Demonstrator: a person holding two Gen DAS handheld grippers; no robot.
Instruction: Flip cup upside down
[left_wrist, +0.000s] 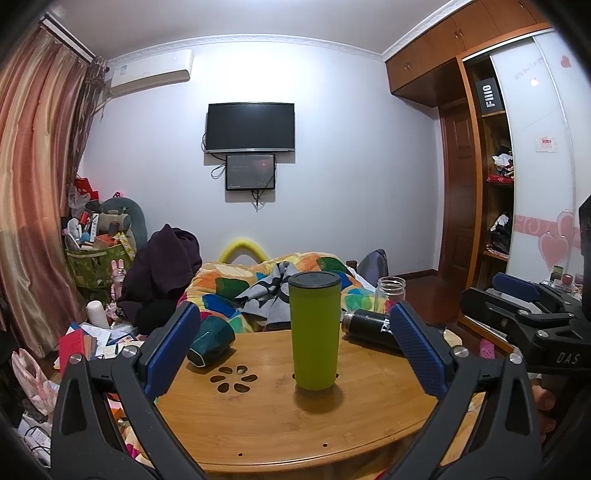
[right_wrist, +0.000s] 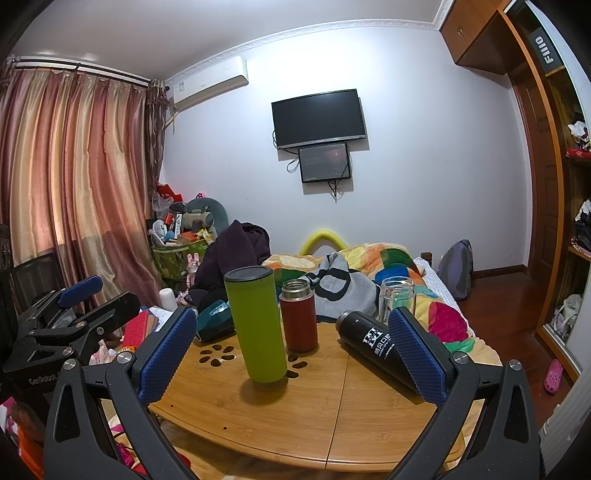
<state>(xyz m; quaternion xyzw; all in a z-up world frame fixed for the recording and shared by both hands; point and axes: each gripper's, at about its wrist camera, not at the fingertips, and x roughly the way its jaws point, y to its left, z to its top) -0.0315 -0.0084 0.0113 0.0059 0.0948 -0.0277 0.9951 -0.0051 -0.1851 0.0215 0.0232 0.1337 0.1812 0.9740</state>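
Observation:
A tall green cup (left_wrist: 315, 330) with a dark end on top stands upright on the round wooden table (left_wrist: 258, 417). It also shows in the right wrist view (right_wrist: 256, 326). My left gripper (left_wrist: 295, 354) is open and empty, its blue pads to either side of the cup and nearer the camera. My right gripper (right_wrist: 291, 358) is open and empty, with the cup between its pads but farther off. The right gripper also shows at the right of the left wrist view (left_wrist: 524, 299).
A red flask (right_wrist: 298, 315) stands behind the green cup. A black bottle (right_wrist: 373, 343) lies on its side at the right. A glass jar (right_wrist: 397, 299) and a teal object (right_wrist: 216, 319) sit at the table's far edge. A cluttered bed lies behind.

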